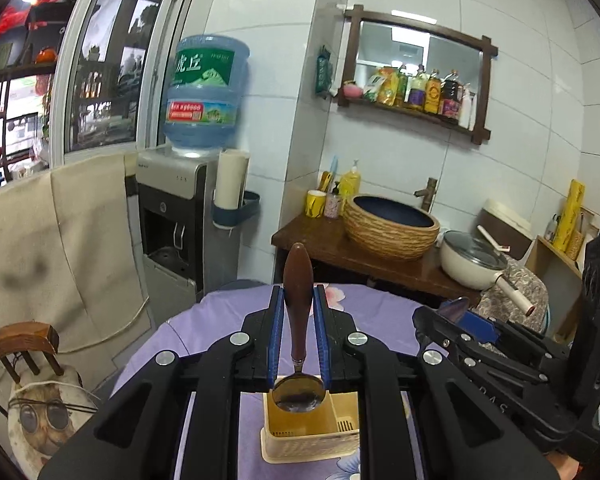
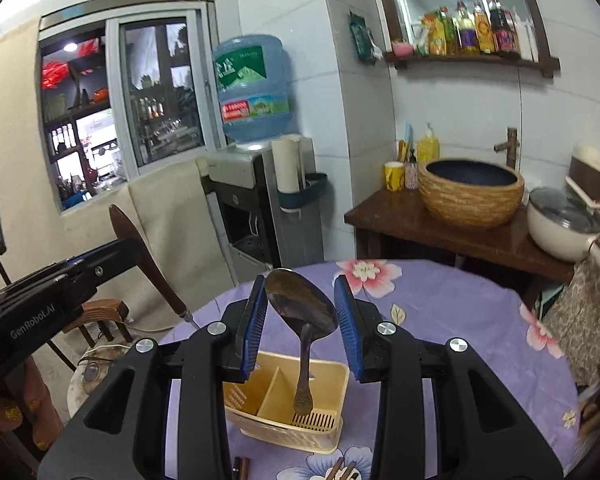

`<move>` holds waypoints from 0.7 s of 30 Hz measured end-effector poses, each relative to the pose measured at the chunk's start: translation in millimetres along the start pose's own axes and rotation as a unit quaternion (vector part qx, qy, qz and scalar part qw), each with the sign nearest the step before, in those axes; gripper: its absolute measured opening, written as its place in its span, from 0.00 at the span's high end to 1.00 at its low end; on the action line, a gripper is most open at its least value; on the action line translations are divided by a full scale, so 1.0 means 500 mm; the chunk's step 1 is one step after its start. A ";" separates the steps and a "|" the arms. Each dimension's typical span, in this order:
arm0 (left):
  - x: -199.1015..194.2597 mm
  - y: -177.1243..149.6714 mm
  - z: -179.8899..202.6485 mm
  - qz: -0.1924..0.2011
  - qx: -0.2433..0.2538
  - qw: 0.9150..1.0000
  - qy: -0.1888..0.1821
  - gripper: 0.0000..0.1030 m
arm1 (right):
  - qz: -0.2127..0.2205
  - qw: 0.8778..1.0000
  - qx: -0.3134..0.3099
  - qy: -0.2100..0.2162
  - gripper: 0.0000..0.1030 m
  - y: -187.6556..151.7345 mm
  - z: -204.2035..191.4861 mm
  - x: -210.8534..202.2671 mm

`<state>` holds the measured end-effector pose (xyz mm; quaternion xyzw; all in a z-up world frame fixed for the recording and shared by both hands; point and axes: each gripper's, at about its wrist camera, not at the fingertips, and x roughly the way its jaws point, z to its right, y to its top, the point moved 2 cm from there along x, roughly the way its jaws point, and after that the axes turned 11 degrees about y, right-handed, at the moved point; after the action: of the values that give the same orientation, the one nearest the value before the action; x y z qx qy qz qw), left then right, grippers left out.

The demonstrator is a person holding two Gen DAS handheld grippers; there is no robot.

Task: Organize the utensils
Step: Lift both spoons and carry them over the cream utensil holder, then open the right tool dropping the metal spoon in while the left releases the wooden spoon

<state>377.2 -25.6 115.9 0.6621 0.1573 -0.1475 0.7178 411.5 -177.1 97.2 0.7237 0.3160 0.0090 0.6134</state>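
- Black gripper bodies with blue-padded fingers fill the lower part of both wrist views: the left gripper (image 1: 299, 312) is clamped narrowly on a wooden-handled spoon (image 1: 298, 320), while the right gripper (image 2: 301, 312) has its jaws set wide around a metal spoon (image 2: 302, 312).
- A round table covered by a purple floral tablecloth (image 2: 440, 320) lies beneath both grippers.
- A water dispenser (image 1: 172, 220) topped by a blue water jug (image 1: 206, 96) is seen against the tiled wall behind the table.
- A woven-sided basin (image 2: 470, 192) is set on a dark wooden counter (image 2: 400, 220), with a cream lidded pan (image 2: 560, 220) just beside it.
- A cream utensil caddy (image 2: 288, 400) with a centre divider and a slotted floor stands on the tablecloth, directly below both grippers.
- The wooden-handled spoon is held upright by its brown handle, with its bowl hanging downward just above the caddy's opening.
- The metal spoon is seen bowl-up between the right fingers, its left edge close against the left pad (image 2: 254, 320) and a clear gap left to the right pad; its handle tip reaches down into the caddy's slotted compartment.
- Whether the metal spoon is actually touched by the left pad cannot be told.
- Ends of chopsticks (image 2: 340, 470) are visible on the tablecloth at the bottom edge of the right wrist view.
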 end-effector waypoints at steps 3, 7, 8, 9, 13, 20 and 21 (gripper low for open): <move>0.037 -0.033 -0.005 -0.023 -0.005 1.000 0.000 0.86 | -0.022 1.000 0.000 -0.009 0.66 -0.044 0.014 0.042; 0.073 -0.075 -0.007 -0.047 -0.005 0.999 0.003 0.86 | -0.044 0.999 0.004 -0.015 0.66 -0.095 0.027 0.080; 0.079 -0.084 -0.008 -0.051 -0.004 0.999 0.004 0.86 | -0.048 0.999 0.005 -0.016 0.66 -0.105 0.030 0.086; 0.084 -0.092 -0.010 -0.055 -0.002 0.998 0.005 0.86 | -0.052 0.998 0.005 -0.017 0.66 -0.116 0.030 0.091; 0.097 -0.118 -0.008 -0.061 0.009 0.998 0.010 0.86 | -0.058 0.998 0.000 -0.026 0.66 -0.142 0.035 0.105; 0.116 -0.146 -0.007 -0.078 0.012 0.997 0.012 0.86 | -0.054 0.998 -0.018 -0.037 0.66 -0.158 0.028 0.109; 0.118 -0.148 -0.006 -0.080 0.011 0.997 0.011 0.86 | -0.054 0.998 -0.018 -0.036 0.66 -0.159 0.027 0.110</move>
<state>399.5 -28.6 23.9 0.6569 0.2154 -0.1990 0.6946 425.4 -159.5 2.2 0.6938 0.3322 -0.0449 0.6373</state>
